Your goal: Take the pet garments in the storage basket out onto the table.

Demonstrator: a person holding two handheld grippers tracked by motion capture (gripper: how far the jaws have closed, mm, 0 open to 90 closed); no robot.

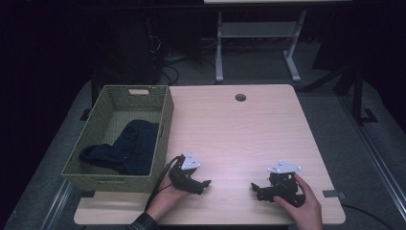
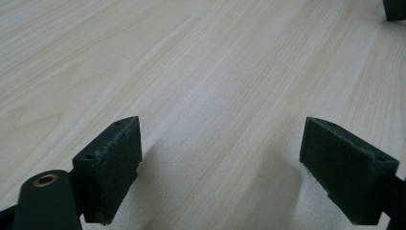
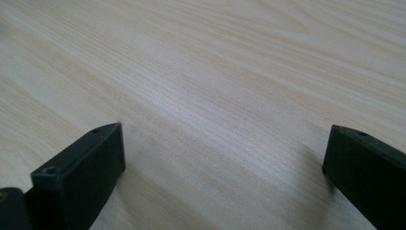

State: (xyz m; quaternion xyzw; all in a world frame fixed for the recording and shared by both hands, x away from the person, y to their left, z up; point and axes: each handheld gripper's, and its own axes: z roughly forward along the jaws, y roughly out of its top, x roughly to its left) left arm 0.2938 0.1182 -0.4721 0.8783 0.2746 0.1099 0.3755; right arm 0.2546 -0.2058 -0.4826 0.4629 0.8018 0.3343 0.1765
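Note:
A woven green basket (image 1: 163, 125) stands on the left part of the light wood table (image 1: 239, 129), and a dark garment (image 1: 127, 146) lies crumpled inside it. My left gripper (image 1: 205, 186) rests low over the table just right of the basket's near corner, open, with bare wood between its jaws (image 2: 220, 158). Near the front right of the table my right gripper (image 1: 255, 188) sits open too, pointing left, and nothing lies between its jaws (image 3: 222, 163). The two grippers face each other with a gap of bare table between them.
A round cable hole (image 1: 240, 97) sits near the table's far edge. Beyond the table stand the white legs of another desk (image 1: 219, 48) and some cables on a dark floor. A corner of a dark object (image 2: 395, 9) shows far off in the left gripper view.

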